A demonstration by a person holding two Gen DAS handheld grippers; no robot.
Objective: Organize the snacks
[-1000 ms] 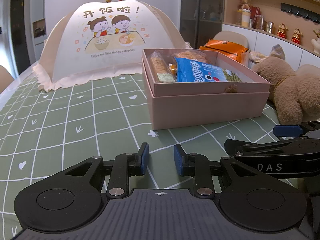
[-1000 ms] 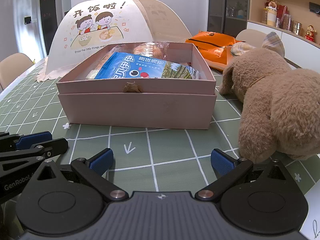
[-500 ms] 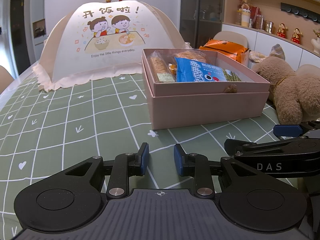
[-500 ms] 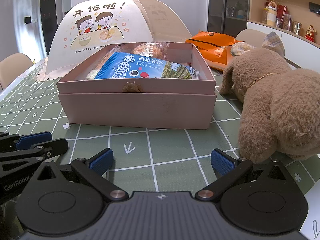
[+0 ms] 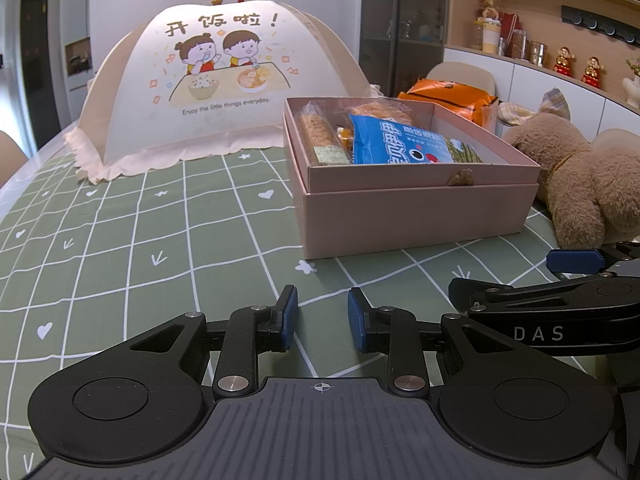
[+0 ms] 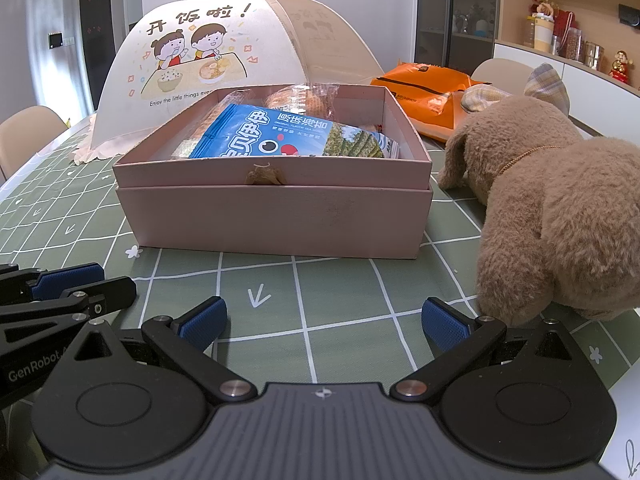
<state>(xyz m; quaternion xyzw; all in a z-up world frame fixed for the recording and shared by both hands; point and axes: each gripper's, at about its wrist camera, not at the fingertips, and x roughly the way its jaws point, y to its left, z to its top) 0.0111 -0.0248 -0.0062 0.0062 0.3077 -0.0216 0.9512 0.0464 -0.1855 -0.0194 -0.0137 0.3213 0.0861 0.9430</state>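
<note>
Straight ahead on the green checked desk (image 6: 304,280), the pink cardboard box (image 6: 276,216) holds the blue seaweed snack packet (image 6: 280,136), long axis left-right, nearer the wide-open, empty right gripper (image 6: 323,322) than the narrowly parted, empty left gripper (image 5: 322,316).

Green checked table (image 5: 120,240) under pink box (image 5: 416,216), plush dog (image 6: 560,216), food cover (image 5: 216,80).

pink box (image 6: 276,216) ahead, plush dog (image 6: 560,216) crowding right; tablecloth (image 5: 120,248) bare left.
</note>
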